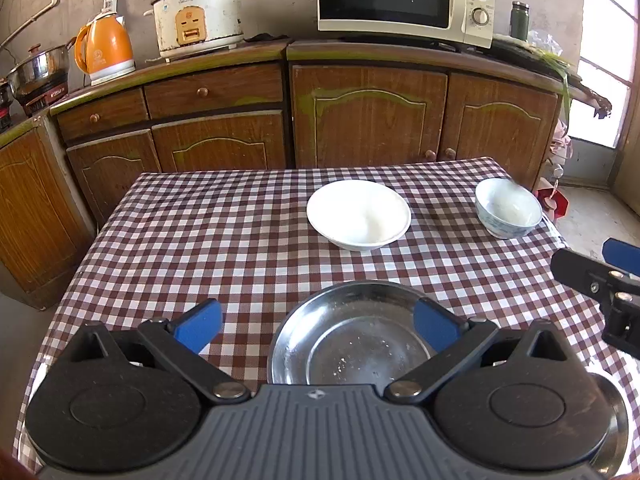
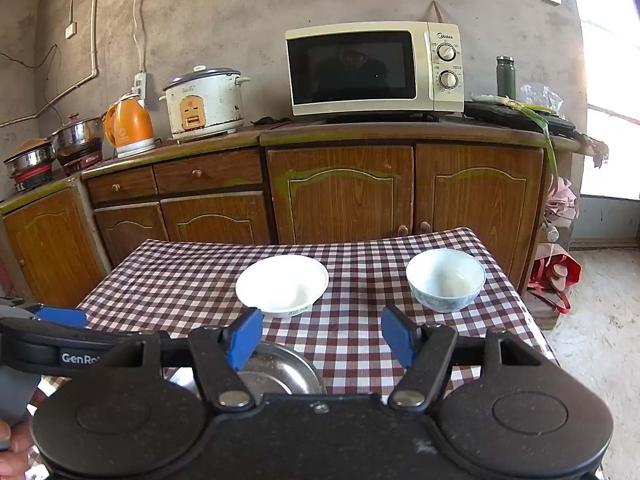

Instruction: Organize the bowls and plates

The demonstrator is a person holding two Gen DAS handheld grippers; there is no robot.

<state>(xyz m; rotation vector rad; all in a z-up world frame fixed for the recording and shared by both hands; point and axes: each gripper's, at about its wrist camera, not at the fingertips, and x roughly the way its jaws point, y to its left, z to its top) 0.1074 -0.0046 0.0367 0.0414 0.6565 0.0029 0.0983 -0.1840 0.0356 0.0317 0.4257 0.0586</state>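
Hovering released, the left gripper [image 1: 318, 326] and right gripper [image 2: 322, 338] flank the steel plate [image 1: 352, 344].

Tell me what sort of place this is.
Most likely a home kitchen: a cream microwave oven and a white rice cooker stand on brown wooden cabinets, behind a table with a red-checked cloth.

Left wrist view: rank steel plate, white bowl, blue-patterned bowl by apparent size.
1. steel plate, though it is nearest the camera, which inflates it
2. white bowl
3. blue-patterned bowl, smallest
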